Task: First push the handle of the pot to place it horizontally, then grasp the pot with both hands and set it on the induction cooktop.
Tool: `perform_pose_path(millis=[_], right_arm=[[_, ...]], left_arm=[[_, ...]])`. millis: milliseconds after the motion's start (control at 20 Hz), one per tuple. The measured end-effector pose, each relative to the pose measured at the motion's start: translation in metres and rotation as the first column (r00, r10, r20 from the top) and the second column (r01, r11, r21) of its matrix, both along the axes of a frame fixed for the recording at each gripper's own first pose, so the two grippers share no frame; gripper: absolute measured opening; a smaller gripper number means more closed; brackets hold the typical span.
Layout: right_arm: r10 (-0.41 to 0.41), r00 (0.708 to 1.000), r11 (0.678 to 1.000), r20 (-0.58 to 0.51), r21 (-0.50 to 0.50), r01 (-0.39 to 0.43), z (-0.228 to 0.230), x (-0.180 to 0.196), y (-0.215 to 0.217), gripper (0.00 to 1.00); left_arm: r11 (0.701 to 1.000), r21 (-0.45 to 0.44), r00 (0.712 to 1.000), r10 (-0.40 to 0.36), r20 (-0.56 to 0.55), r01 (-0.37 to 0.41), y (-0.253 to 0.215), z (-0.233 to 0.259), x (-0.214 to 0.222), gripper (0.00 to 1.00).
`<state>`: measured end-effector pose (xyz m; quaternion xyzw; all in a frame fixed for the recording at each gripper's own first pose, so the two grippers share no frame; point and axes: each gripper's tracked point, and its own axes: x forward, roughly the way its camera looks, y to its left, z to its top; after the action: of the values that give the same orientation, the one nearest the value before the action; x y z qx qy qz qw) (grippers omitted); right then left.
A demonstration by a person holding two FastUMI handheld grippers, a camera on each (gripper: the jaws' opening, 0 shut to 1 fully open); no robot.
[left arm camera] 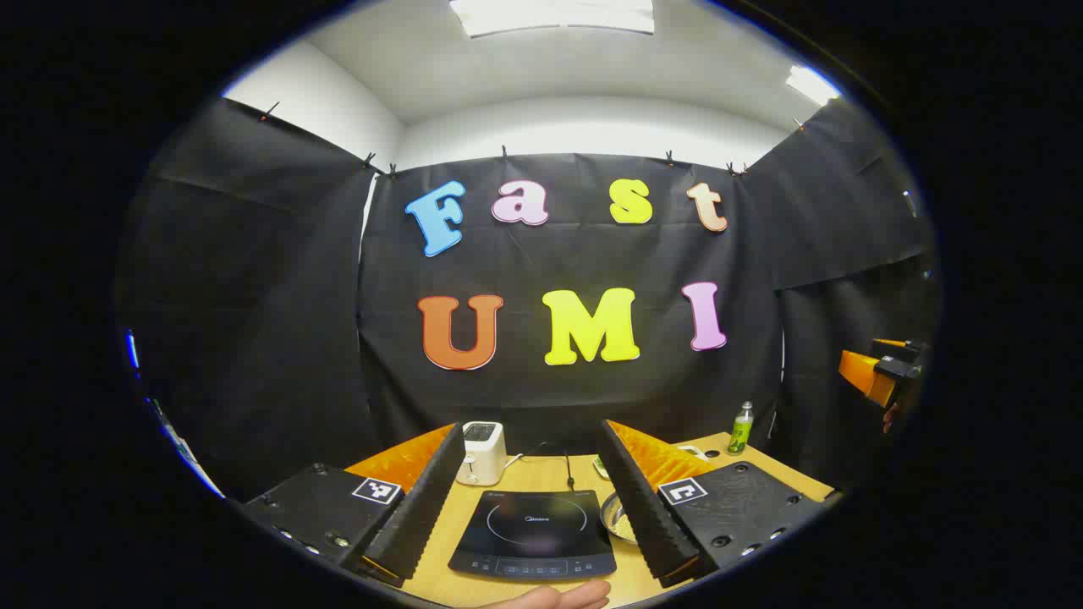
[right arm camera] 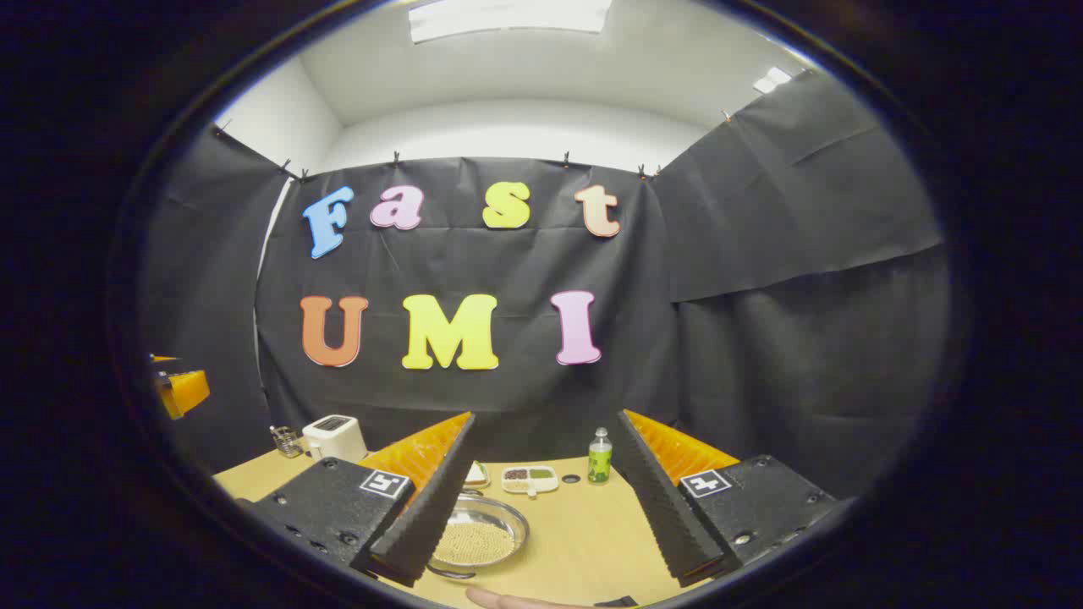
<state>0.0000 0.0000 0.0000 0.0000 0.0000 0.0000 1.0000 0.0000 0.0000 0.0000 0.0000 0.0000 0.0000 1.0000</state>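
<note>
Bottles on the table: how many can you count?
1: a green bottle standing near the table's far edge by the black cloth, right of a small divided dish. Others may be hidden behind the claws.

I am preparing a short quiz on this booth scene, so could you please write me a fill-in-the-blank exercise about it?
1. The black induction cooktop lies between the fingers of the ____ gripper.
2. The white toaster stands ____ the cooktop, toward the wall.
3. The shallow metal pan holds small ____ beads.
4. Both grippers, including the right gripper, have their jaws ____.

Missing words: left; behind; yellowish; open
</note>
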Motion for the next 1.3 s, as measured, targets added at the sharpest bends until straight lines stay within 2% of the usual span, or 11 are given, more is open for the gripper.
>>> perform_pose_path(millis=[250,650,800,1000,1200,1300], right_arm=[[-0.006,1.0,1.0,0.011,-0.002,0.006,0.003,-0.001,-0.005,0.99],[0.001,1.0,1.0,-0.002,-0.009,-0.001,-0.001,0.007,-0.002,0.99],[0.021,1.0,1.0,-0.009,-0.009,-0.021,-0.008,0.014,0.006,0.99],[0.054,0.997,0.999,-0.055,0.004,-0.054,-0.031,0.025,0.024,0.99],[0.089,0.991,0.996,-0.102,0.033,-0.086,-0.058,0.042,0.047,0.77],[0.131,0.982,0.991,-0.138,0.056,-0.124,-0.079,0.051,0.067,0.65]], left_arm=[[1.0,0.026,1.0,0.001,0.004,-0.001,0.002,0.0,-0.001,0.95],[1.0,0.001,1.0,-0.002,-0.006,0.002,0.004,-0.008,0.003,0.95],[1.0,-0.003,1.0,0.004,0.01,-0.004,0.008,-0.004,0.002,0.95],[0.999,-0.003,0.999,-0.034,0.031,0.034,0.005,-0.004,-0.003,0.95],[0.997,-0.05,0.998,-0.053,0.043,0.055,0.006,-0.008,-0.01,0.95],[0.998,-0.041,0.997,-0.055,0.051,0.057,0.007,-0.009,-0.013,0.95]])
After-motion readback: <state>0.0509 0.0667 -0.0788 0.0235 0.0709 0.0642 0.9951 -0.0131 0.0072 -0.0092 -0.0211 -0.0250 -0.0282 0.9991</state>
